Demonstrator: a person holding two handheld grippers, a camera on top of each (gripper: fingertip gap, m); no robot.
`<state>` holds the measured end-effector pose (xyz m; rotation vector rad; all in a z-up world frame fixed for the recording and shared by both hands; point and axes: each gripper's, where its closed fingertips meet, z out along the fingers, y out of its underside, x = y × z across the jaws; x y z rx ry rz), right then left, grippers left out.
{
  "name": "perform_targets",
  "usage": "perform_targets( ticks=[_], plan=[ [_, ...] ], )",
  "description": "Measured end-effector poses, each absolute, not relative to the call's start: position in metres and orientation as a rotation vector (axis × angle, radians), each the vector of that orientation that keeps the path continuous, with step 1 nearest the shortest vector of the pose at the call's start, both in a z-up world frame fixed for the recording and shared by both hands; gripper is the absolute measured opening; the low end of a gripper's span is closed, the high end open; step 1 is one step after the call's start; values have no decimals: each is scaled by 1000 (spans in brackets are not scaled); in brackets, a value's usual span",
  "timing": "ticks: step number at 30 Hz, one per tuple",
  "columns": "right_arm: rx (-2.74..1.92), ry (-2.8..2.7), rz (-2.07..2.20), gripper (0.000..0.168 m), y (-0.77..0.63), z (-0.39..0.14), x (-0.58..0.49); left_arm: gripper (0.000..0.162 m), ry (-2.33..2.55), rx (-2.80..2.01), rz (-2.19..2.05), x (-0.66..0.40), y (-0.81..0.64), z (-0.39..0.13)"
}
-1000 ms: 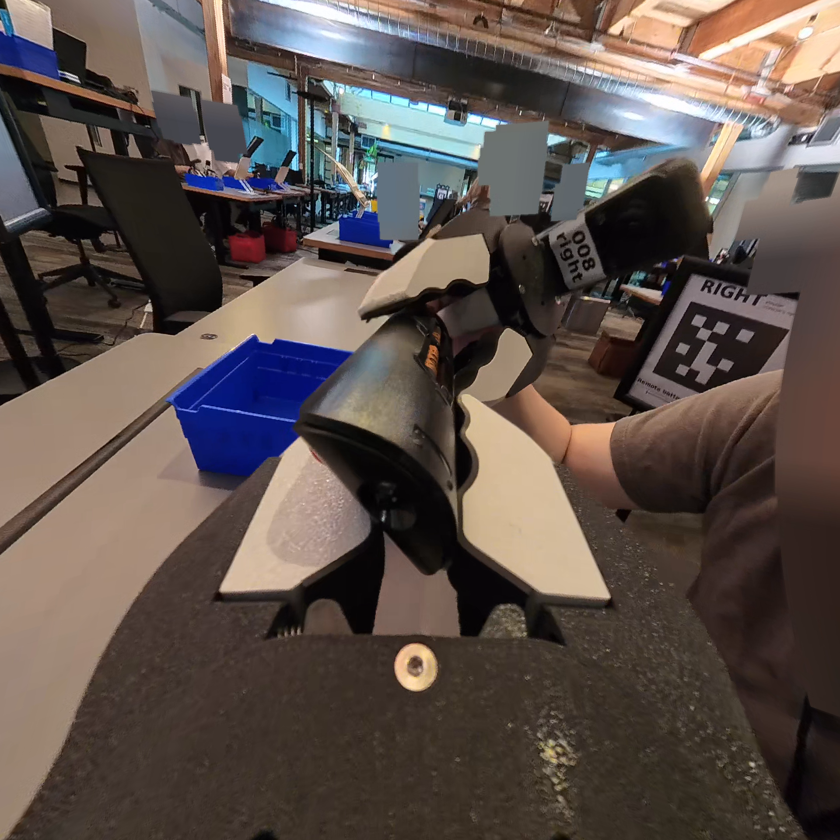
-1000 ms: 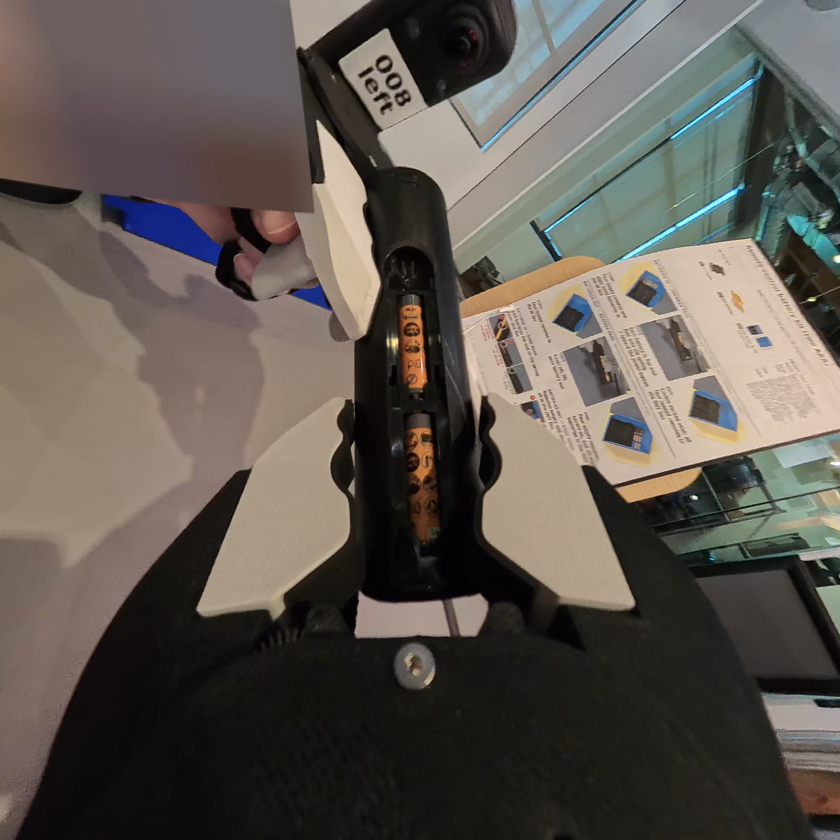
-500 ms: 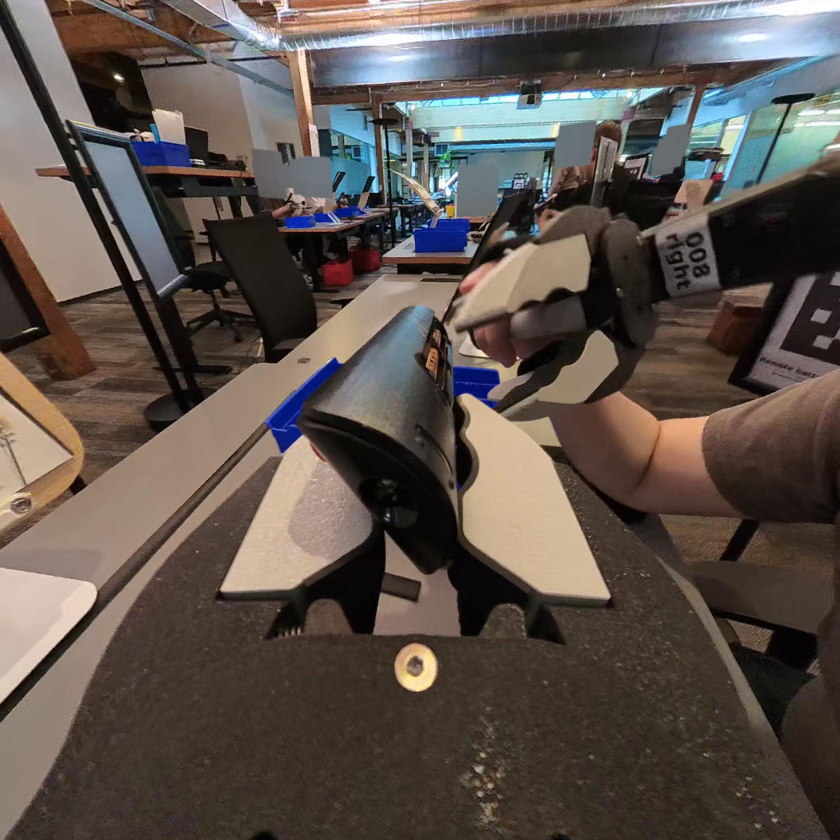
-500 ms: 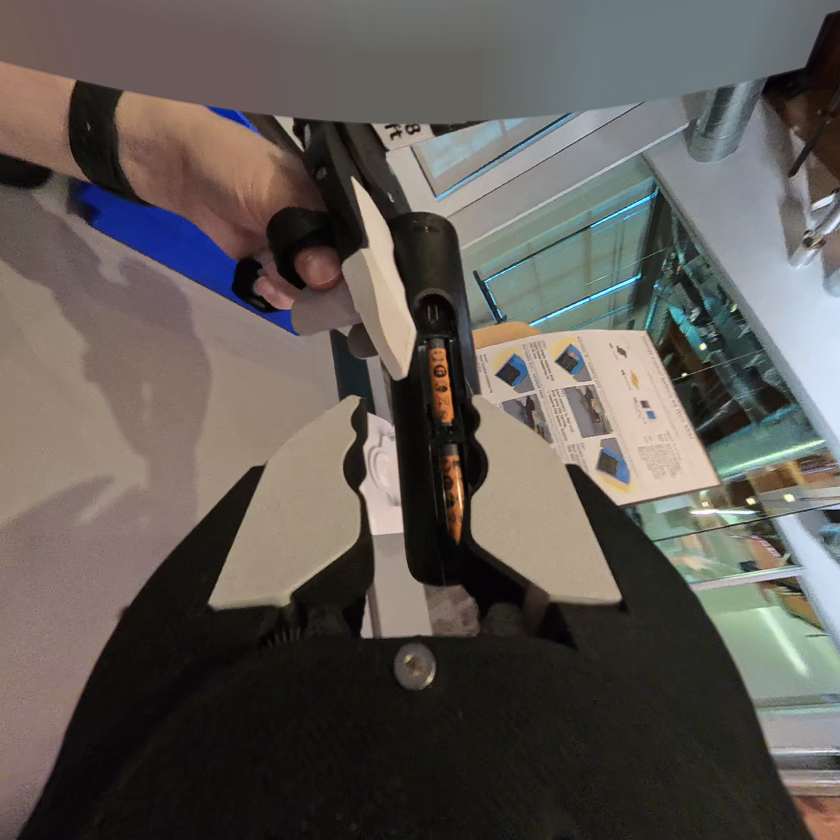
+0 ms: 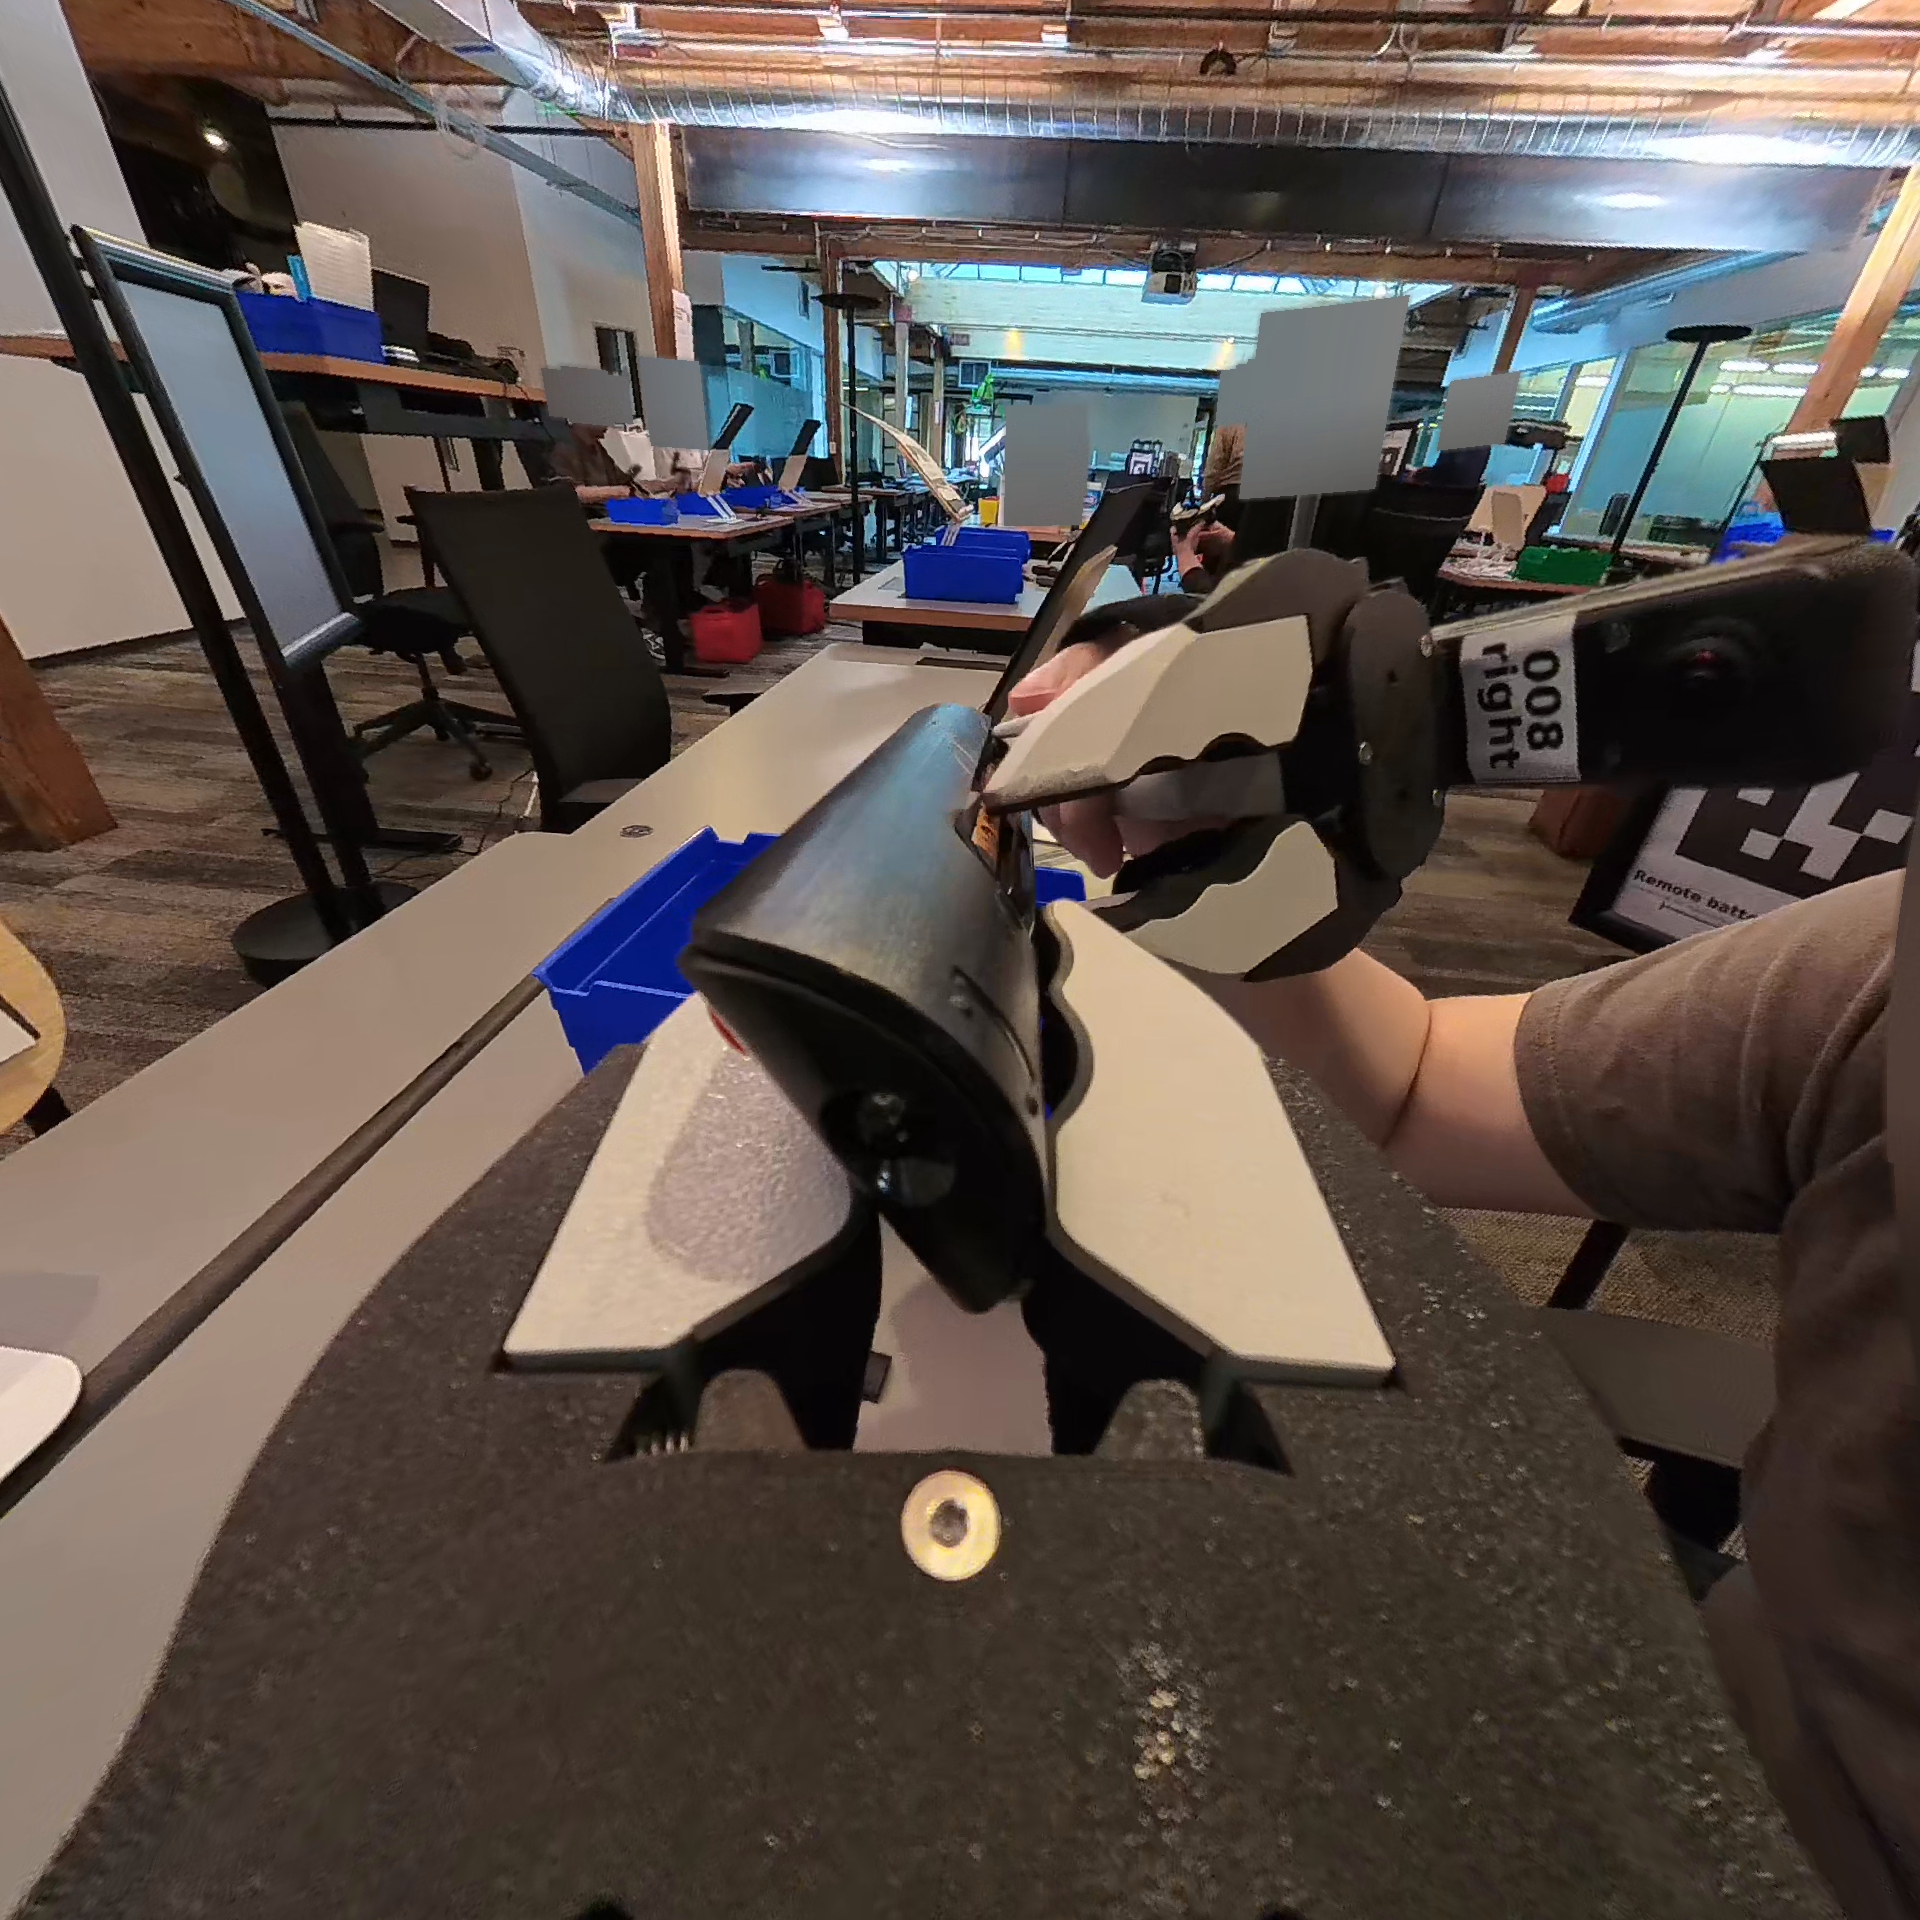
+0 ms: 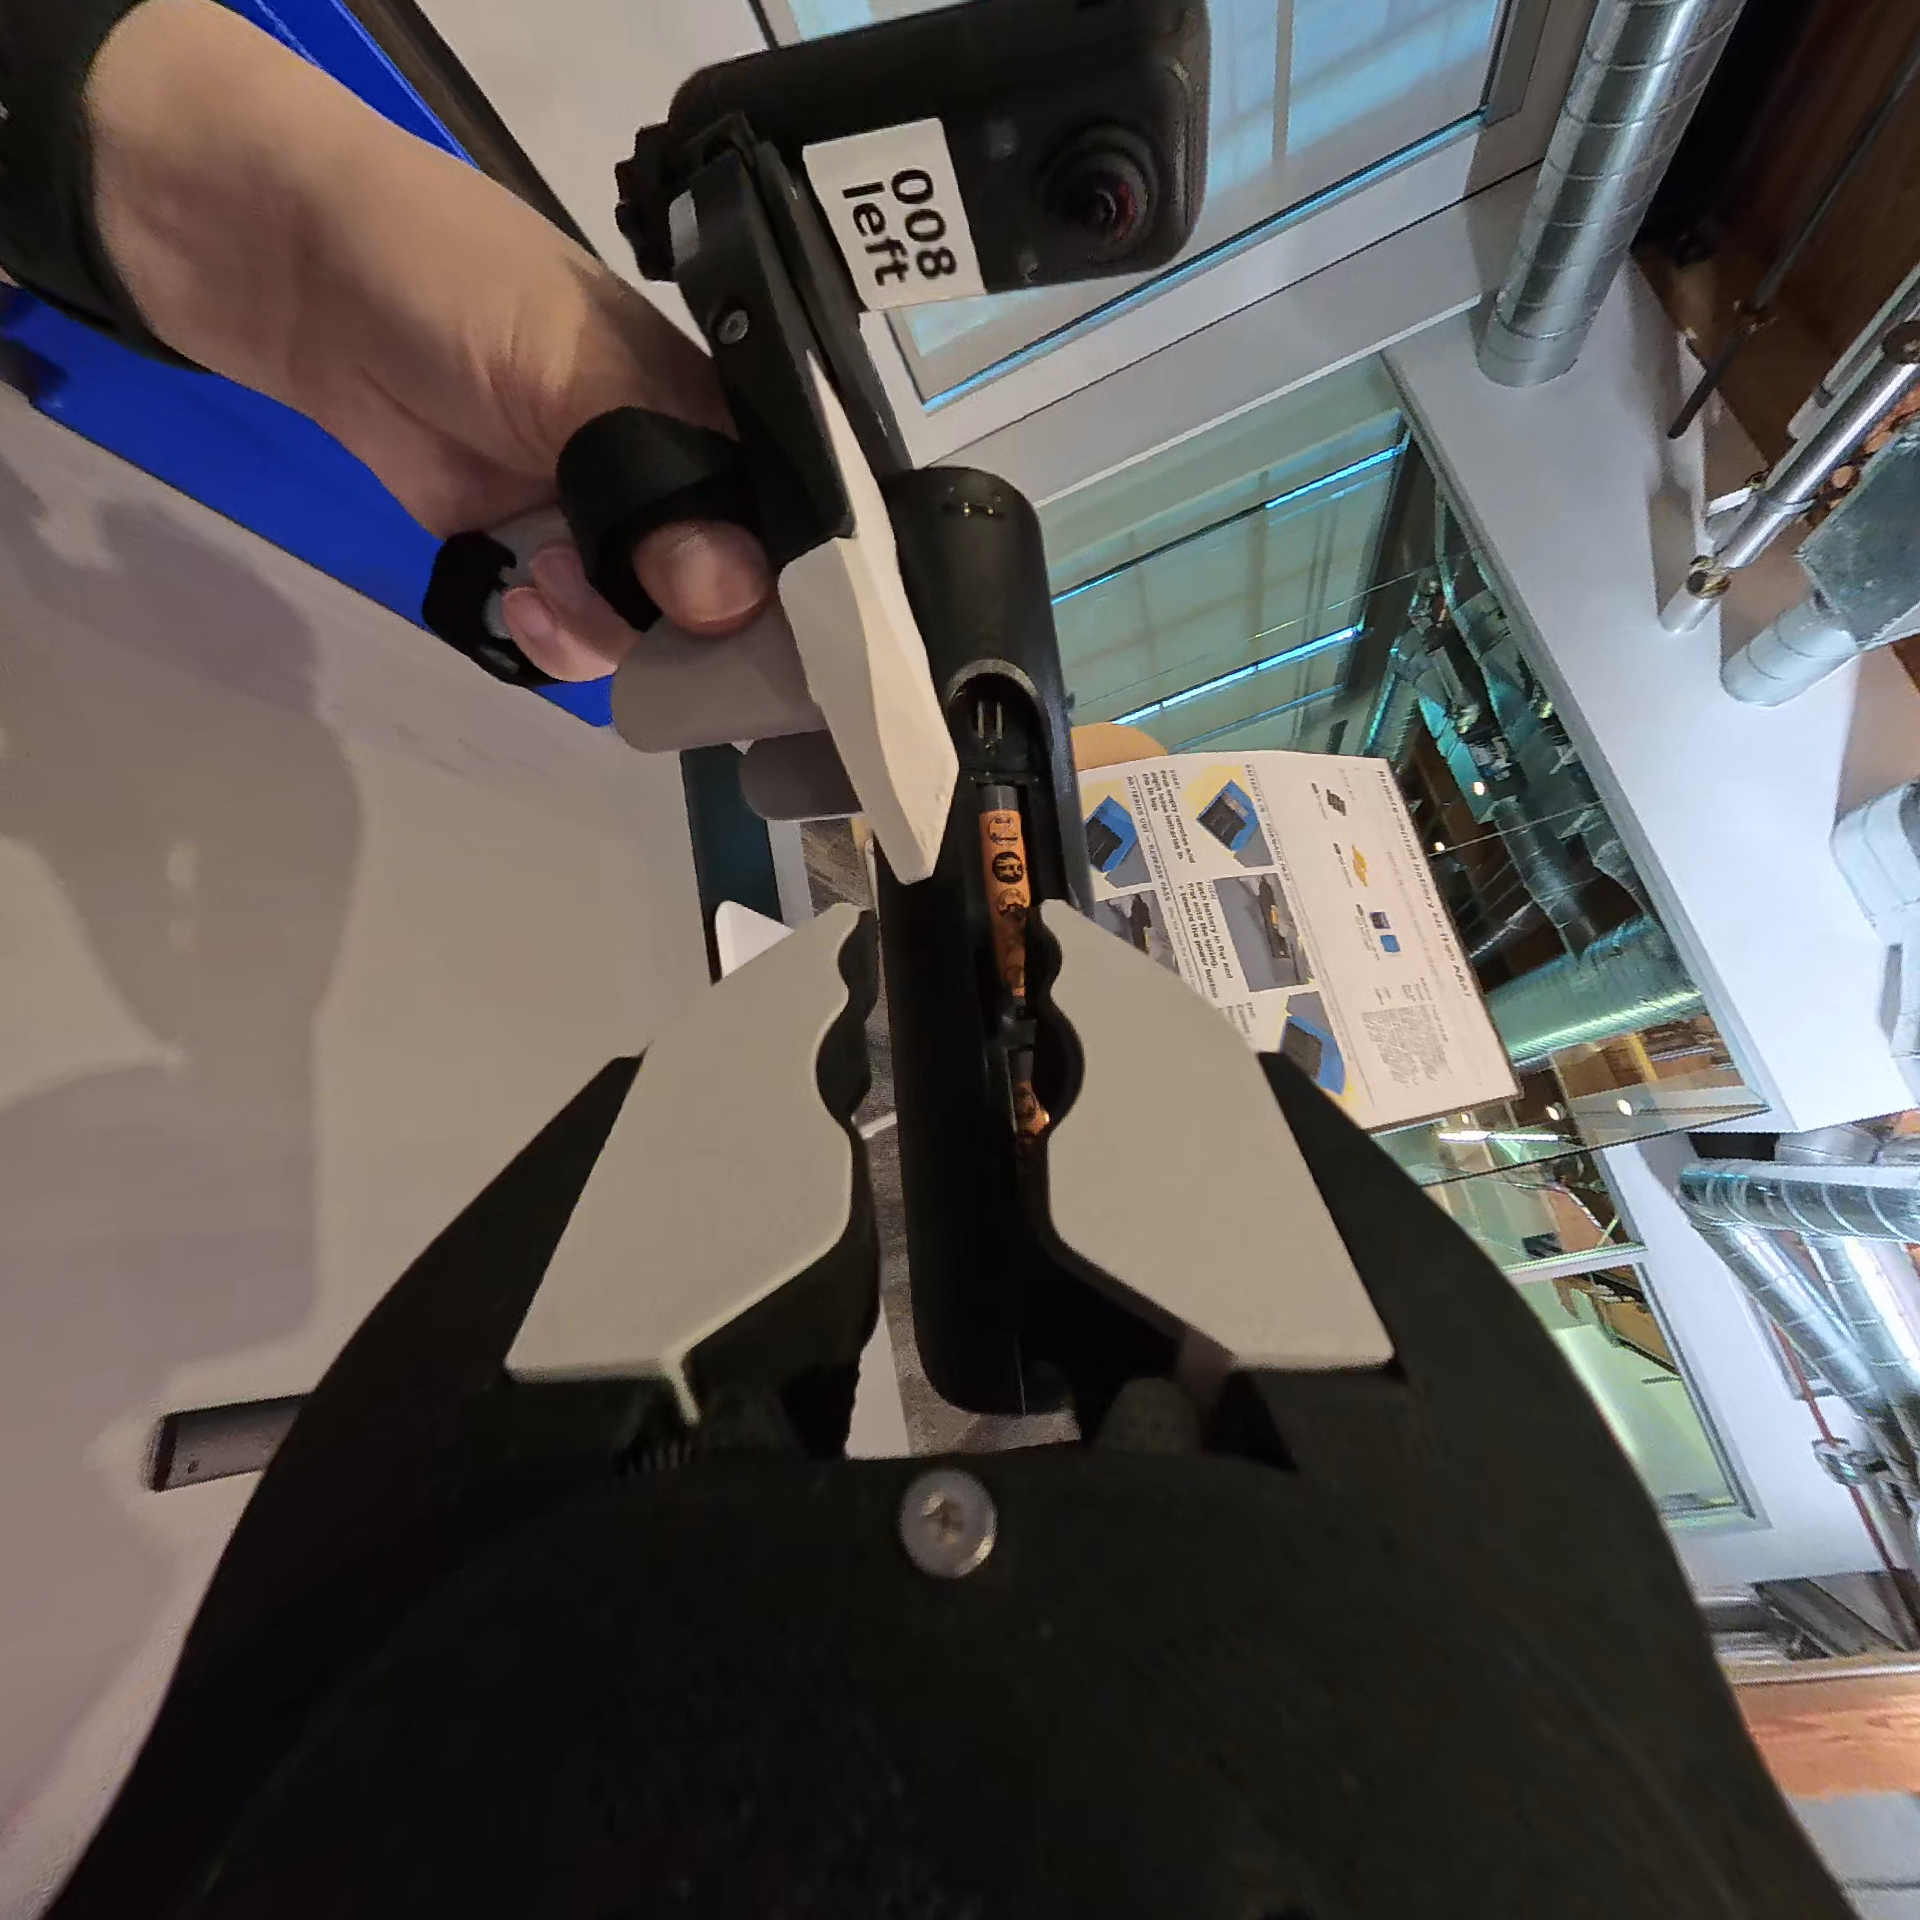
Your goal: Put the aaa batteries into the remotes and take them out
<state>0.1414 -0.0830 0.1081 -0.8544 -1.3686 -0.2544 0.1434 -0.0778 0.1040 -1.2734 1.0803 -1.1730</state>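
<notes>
Grey-fingered left gripper (image 5: 873,987): it is pinching the black remote (image 5: 883,935) from both sides, and the remote's thick end points back toward the camera.
Left-side fingers (image 5: 1174,1164): the right one lies flat against the remote's side; the other is mostly hidden behind the remote's body.
Right gripper (image 6: 945,914): it is spread, and the other end of the remote lies between its two fingers. The right-side finger touches the edge of the battery compartment. A thin dark gap shows between the left-side finger and the remote.
Remote position: it is held in the air above the table, spanning from one gripper to the other.
Battery compartment: it has no cover on it and faces the right wrist camera.
AAA batteries (image 6: 1006,862): they are orange, two in one line inside the compartment. The nearer one is partly hidden by the right gripper's finger.
Person's hand (image 6: 416,364): it grasps the handle of the left gripper, with a black strap over one finger.
Blue bin (image 5: 623,966): it stands on the grey table (image 5: 260,1091), just behind the left gripper.
Instruction sheet (image 6: 1299,935): it is a printed page with small pictures, behind the remote in the right wrist view.
</notes>
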Motion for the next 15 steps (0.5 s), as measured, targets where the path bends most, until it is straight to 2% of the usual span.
perform_targets(
  ticks=[11,15],
  plan=[
    [-647,-1313,-489,40,-77,108,137,29,977,-1334,-1357,142,-78,108],
    [-608,-1281,-591,37,-71,108,134,29,936,-1367,-1418,144,-77,106]
  ],
)
